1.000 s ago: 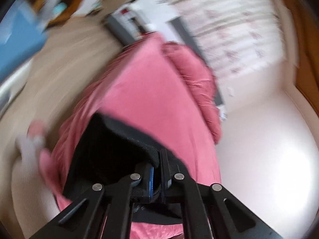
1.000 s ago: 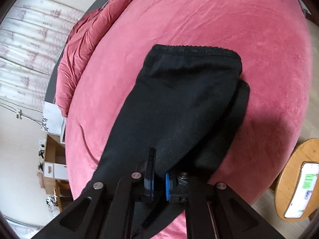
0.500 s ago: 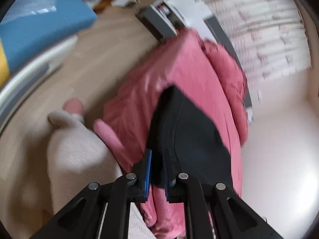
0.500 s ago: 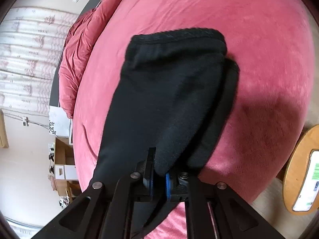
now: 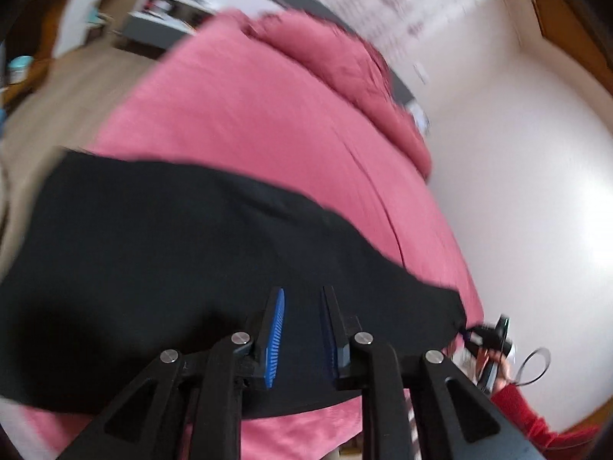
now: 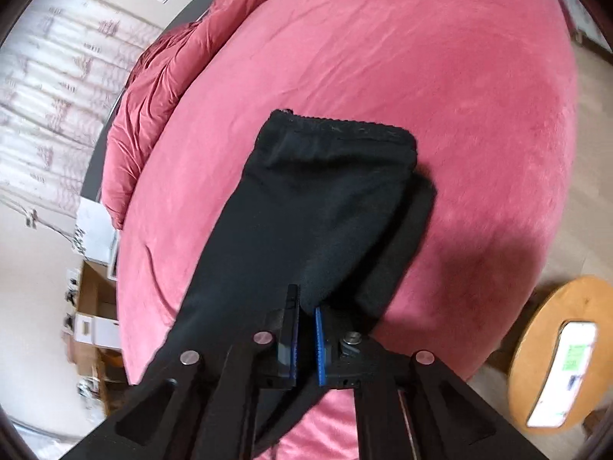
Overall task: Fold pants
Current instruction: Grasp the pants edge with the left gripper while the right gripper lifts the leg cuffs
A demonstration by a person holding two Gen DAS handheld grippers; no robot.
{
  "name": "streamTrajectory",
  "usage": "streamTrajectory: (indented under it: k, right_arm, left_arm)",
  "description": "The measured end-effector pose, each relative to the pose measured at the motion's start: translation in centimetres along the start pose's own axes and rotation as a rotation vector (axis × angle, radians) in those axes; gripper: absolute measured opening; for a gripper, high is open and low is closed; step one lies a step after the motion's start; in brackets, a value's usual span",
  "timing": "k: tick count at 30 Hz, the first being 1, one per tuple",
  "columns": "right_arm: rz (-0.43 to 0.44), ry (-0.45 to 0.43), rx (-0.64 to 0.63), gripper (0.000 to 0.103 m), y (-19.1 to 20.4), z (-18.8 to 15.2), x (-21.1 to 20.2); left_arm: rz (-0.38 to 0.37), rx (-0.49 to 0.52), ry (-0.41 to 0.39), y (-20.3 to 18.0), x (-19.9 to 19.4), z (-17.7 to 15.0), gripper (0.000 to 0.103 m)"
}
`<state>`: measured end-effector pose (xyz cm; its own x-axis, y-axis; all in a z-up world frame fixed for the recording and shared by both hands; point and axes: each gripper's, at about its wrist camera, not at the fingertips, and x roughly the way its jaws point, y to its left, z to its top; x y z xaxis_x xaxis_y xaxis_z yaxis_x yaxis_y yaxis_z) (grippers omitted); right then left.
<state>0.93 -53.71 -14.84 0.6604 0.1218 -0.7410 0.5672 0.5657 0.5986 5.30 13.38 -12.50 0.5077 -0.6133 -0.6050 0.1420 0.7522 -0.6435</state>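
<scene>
Both tongs are over a pink bed with black pants spread on it. My left gripper has its jaws opening: the blue pads stand a narrow gap apart, with nothing pinched between them, and the black pants lie just beyond and beneath the tips. That view is blurred, so I cannot tell whether the tips touch the cloth.

My right gripper is nearly closed, its jaws closing on a fold of the pants, which runs down into the slim gap between its blue pads.

From the right wrist view, the pants lie along the pink bedspread, the elastic waistband at the far end, one layer folded over another, with the lower layer showing along the right edge. A bunched pink duvet sits at the far left side of the bed. A round wooden table stands beside the bed at right, with a phone lying on it.

In the left wrist view, a hand in a red sleeve holds the other gripper at lower right.
</scene>
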Motion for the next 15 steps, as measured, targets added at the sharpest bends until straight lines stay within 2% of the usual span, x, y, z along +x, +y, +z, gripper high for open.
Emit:
streamTrajectory:
  k: [2, 4, 5, 7, 8, 10, 11, 12, 14, 15]
  right_arm:
    - [0.038, -0.026, -0.019, 0.007, 0.5, -0.1, -1.0]
    - [0.056, -0.047, -0.002, 0.007, 0.2, 0.1, -1.7]
    - [0.043, -0.040, 0.004, 0.007, -0.2, 0.2, -1.4]
    - [-0.061, 0.026, -0.057, 0.007, -0.3, 0.0, 0.1]
    - [-0.088, 0.052, -0.077, 0.011, -0.3, -0.3, 0.7]
    - [-0.043, 0.033, -0.069, 0.013, -0.7, -0.6, 0.5]
    - [-0.004, 0.001, -0.044, 0.018, -1.1, -0.6, -0.1]
    - [0.030, -0.031, -0.013, 0.030, -1.6, -0.7, -0.8]
    - [0.052, -0.100, 0.043, 0.044, -2.9, -0.8, -2.1]
    - [0.055, -0.125, 0.054, 0.044, -3.4, -0.7, -2.5]
  left_arm:
    - [-0.003, 0.039, 0.061, -1.2, 2.7, -0.7, 0.019]
    - [0.063, 0.096, 0.150, -1.8, 5.0, -1.9, 0.019]
    - [0.086, 0.107, 0.184, -1.9, 5.6, -2.4, 0.019]
    - [0.124, 0.129, 0.254, -1.2, 6.8, -3.8, 0.018]
    - [0.130, 0.131, 0.257, -0.9, 6.7, -4.1, 0.018]
    - [0.098, 0.075, 0.250, 0.2, 6.0, -4.1, 0.018]
    - [0.087, 0.035, 0.249, 0.8, 5.7, -4.0, 0.018]
    - [0.076, 0.004, 0.246, 1.2, 5.3, -4.0, 0.018]
    - [0.063, -0.041, 0.246, 2.1, 4.9, -3.9, 0.018]
    - [0.061, -0.043, 0.246, 2.2, 4.8, -4.1, 0.018]
